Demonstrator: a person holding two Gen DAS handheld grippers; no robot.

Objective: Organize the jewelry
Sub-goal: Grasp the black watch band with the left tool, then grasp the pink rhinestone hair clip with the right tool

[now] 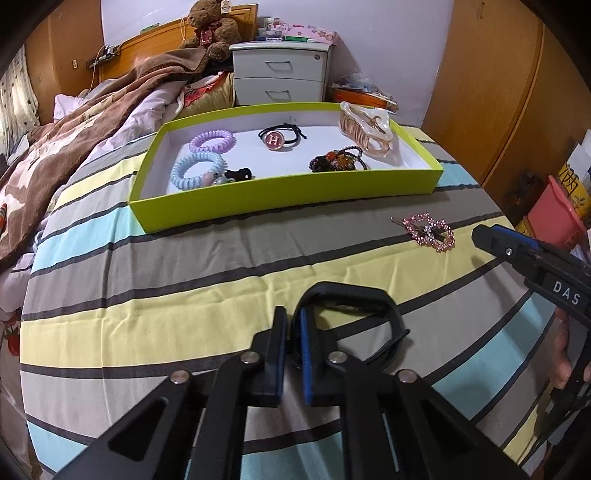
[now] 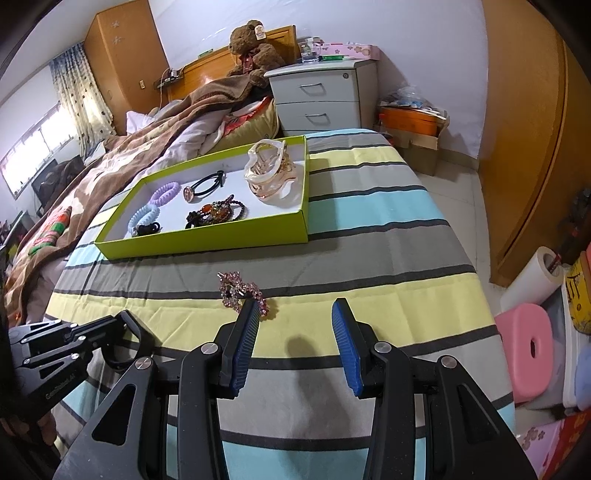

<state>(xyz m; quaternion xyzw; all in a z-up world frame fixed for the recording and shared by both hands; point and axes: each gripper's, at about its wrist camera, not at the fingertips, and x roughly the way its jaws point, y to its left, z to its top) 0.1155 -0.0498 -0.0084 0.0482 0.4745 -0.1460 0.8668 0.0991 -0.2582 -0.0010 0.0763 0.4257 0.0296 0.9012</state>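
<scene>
Left tool point(image 1: 293, 325) pinched narrow on the strap of a black wristband point(image 1: 347, 314), low over the striped bedsheet point(image 1: 147, 306), band looping out ahead of the fingertips. Right tool point(image 2: 295, 314) spread wide and empty above the same sheet, blue ribbed pads point(image 2: 343, 343) facing each other.

Just ahead of the right tool's left fingertip, partly behind it: a pink rhinestone hair clip point(image 2: 240, 290) lying flat on the sheet; touching or not, cannot tell. From the left tool, same clip ahead and to the right, near the right tool's tip.

Farther ahead of both tools: a lime-green tray point(image 1: 280, 199) with white floor, resting on the bed. Inside, from the left tool's side: purple spiral hair tie point(image 1: 211, 141) at far left, light-blue spiral hair tie point(image 1: 197, 170) nearer, small black hair tie point(image 1: 238, 174) just beside it, black elastic with a round "H" charm point(image 1: 274, 140) at centre back, dark beaded bracelet cluster point(image 1: 338, 160) nearer right, large cream claw clip point(image 1: 365, 127) in the far right corner.

Beyond the tray: white bedside cabinet point(image 1: 280, 74), brown teddy bear point(image 1: 212, 27), rumpled brown blanket point(image 1: 92, 110).
</scene>
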